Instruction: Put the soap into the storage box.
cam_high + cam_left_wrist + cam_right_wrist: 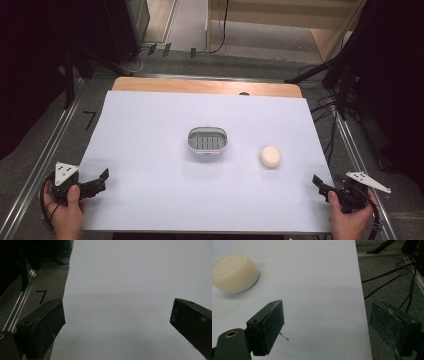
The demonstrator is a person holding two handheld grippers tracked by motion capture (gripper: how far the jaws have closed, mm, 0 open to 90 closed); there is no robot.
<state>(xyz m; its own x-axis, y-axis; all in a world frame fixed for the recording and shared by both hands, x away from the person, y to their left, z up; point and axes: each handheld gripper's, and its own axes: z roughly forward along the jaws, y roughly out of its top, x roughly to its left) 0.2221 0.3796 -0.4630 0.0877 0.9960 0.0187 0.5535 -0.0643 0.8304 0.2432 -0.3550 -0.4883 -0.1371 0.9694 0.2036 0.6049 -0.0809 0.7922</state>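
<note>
A black "7" (pixel 89 119) on the floor (left of table).

Left hand-held gripper (pixel 102 179): black body, two flat black jaw blocks with scuffed, dusty faces; grey three-cornered plate on top with small dark screw holes; a brass-coloured bushing beside the base of one jaw; thin dark cable at the wrist. Gripped by a bare left hand (pixel 66 212), no sleeve visible.

Right hand-held gripper (pixel 317 181): same black build; grey three-cornered plate with dark dots; jaw faces worn and speckled, a screw hole and brass-coloured bushing near one jaw's base; dark cable looping behind the bare right hand (pixel 350 220).
</note>
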